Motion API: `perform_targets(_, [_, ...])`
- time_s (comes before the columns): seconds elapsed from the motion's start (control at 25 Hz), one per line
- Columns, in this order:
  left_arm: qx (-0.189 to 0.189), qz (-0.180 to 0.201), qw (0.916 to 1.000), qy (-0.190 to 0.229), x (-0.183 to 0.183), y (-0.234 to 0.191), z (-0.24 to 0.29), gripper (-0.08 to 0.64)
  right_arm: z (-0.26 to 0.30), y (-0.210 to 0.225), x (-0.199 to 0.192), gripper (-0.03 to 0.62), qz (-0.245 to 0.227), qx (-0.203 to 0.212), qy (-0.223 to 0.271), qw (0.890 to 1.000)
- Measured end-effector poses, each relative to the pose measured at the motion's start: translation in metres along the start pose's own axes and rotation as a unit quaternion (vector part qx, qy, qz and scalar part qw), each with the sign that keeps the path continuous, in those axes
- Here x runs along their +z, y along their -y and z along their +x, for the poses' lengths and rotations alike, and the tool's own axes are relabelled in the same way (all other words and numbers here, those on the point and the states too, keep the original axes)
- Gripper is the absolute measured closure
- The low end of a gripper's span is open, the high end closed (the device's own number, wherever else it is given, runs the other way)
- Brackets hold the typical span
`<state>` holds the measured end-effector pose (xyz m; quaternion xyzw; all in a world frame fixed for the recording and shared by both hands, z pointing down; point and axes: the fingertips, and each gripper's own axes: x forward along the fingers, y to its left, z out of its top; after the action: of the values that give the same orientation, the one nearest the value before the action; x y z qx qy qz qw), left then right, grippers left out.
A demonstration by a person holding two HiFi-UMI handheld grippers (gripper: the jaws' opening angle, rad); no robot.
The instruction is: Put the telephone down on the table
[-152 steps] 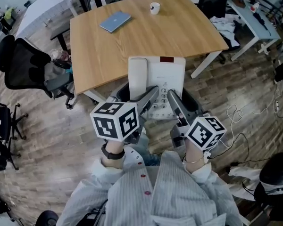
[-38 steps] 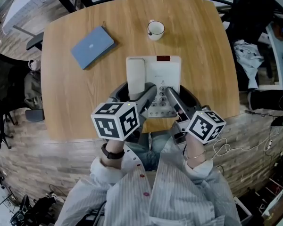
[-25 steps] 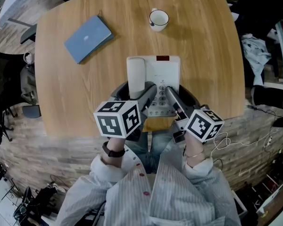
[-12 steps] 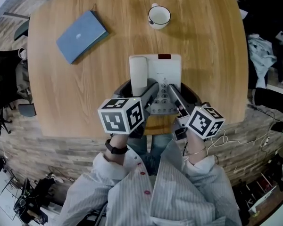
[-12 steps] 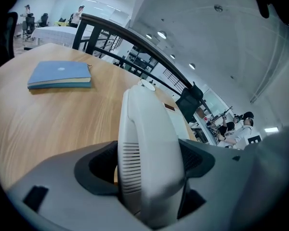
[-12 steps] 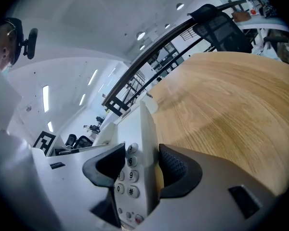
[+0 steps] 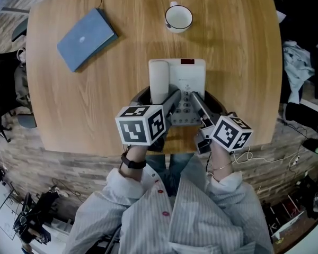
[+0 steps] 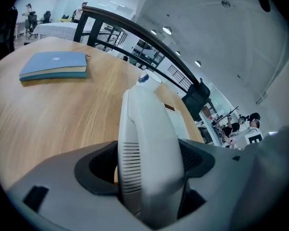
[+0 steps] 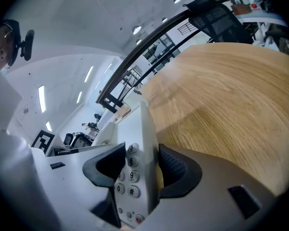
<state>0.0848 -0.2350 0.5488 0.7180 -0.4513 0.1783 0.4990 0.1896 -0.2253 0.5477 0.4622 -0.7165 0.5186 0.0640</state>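
A white desk telephone [image 7: 186,75], its handset on the left and its keypad on the right, is over the near half of the wooden table [image 7: 238,62]. I cannot tell whether it touches the wood. My left gripper [image 7: 160,100] is shut on the telephone's handset side [image 8: 147,148], one dark pad on each flank. My right gripper [image 7: 206,106] is shut on the keypad edge [image 9: 135,172], with number keys showing between its jaws. The telephone's near end is hidden behind the two marker cubes.
A blue notebook [image 7: 86,32] lies at the table's far left, also seen in the left gripper view [image 8: 55,65]. A white mug [image 7: 178,17] stands beyond the telephone. A black chair [image 9: 216,18] is past the far edge. Cables lie on the floor at the right.
The telephone, held in both grippers, has moved from beyond the table's near edge forward over the tabletop. Both grips are unchanged.
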Motion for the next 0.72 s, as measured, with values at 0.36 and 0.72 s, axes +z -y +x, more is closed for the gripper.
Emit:
perform_targets(0.36, [0.015, -0.016, 0.9998, 0.0, -0.001, -0.004, 0.014, 0.178, 0.011, 0.013, 0.004, 0.362, -0.007, 0.007, -0.018, 1.0])
perform_targets(0.72, [0.016, -0.031, 0.9993, 0.012, -0.002, -0.006, 0.019, 0.178, 0.014, 0.016, 0.006, 0.362, -0.019, 0.013, -0.024, 0.999])
